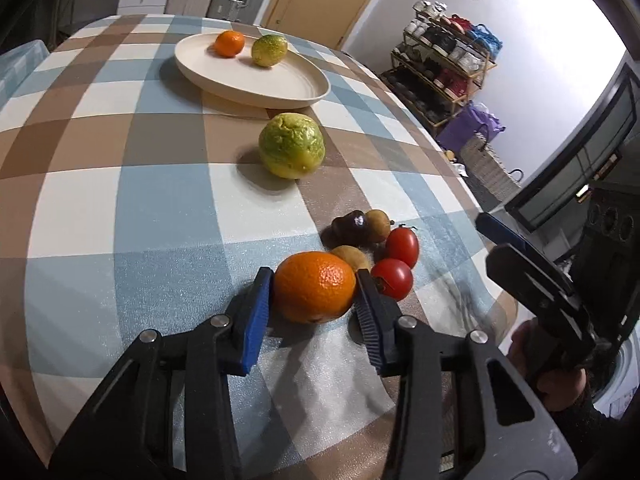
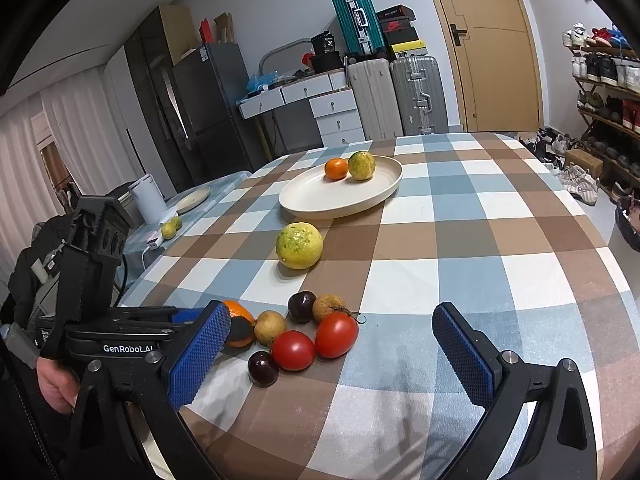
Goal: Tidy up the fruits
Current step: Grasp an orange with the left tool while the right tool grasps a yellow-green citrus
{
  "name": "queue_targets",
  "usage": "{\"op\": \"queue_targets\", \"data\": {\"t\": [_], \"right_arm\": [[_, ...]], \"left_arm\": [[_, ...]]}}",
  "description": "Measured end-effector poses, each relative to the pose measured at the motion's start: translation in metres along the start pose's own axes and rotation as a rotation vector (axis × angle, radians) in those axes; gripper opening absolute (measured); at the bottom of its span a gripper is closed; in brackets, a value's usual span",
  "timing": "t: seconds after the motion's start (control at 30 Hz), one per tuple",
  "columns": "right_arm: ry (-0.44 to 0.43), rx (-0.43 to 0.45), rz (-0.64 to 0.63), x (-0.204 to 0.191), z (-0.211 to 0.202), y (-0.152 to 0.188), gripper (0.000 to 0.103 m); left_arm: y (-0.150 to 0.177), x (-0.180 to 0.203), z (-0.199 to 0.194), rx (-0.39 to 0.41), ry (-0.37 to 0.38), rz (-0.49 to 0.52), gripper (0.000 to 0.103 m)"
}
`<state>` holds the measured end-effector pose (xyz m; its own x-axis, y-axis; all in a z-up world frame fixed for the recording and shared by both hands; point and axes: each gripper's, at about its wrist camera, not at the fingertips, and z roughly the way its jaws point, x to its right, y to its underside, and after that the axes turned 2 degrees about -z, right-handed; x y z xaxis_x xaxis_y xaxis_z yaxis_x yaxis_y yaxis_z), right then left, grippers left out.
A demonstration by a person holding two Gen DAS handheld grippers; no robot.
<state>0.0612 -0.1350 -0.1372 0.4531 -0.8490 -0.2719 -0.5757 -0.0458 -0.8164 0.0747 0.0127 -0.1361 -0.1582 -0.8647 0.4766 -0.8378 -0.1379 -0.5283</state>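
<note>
My left gripper (image 1: 314, 292) is shut on an orange (image 1: 314, 286) that rests on the checked tablecloth; the orange shows partly hidden in the right wrist view (image 2: 238, 314). Beside it lie two red tomatoes (image 1: 394, 276) (image 2: 316, 340), small brown fruits (image 1: 378, 224) and dark plums (image 2: 263, 367). A green-yellow citrus (image 1: 291, 145) (image 2: 299, 245) sits farther on. A cream plate (image 1: 280, 88) (image 2: 320, 196) holds a small orange (image 1: 229, 43) and a green-yellow fruit (image 1: 270, 50). My right gripper (image 2: 332, 360) is open and empty, just short of the tomatoes.
The table edge (image 1: 460, 168) drops off to the right, with a shoe rack (image 1: 444, 64) beyond. A side table (image 2: 188, 208) at the left carries a white appliance (image 2: 147, 200), a plate and two fruits. Suitcases (image 2: 400, 96) stand by the door.
</note>
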Motion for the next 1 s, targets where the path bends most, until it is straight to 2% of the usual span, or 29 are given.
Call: {"op": "queue_targets", "data": {"t": [0.2, 0.5, 0.77, 1.0], "right_arm": [[-0.022, -0.017, 0.01, 0.001, 0.011, -0.007, 0.103], [-0.056, -0.067, 0.028, 0.005, 0.041, -0.033, 0.103], [-0.142, -0.187, 0.05, -0.001, 0.096, -0.06, 0.103], [-0.147, -0.255, 0.041, -0.011, 0.134, -0.07, 0.102]], "left_arm": [[-0.001, -0.005, -0.005, 0.019, -0.006, -0.004, 0.037], [-0.017, -0.015, -0.034, 0.103, -0.051, 0.025, 0.037], [-0.033, -0.033, -0.047, 0.131, -0.064, -0.007, 0.037], [-0.045, -0.045, -0.053, 0.146, -0.081, -0.037, 0.037]]}}
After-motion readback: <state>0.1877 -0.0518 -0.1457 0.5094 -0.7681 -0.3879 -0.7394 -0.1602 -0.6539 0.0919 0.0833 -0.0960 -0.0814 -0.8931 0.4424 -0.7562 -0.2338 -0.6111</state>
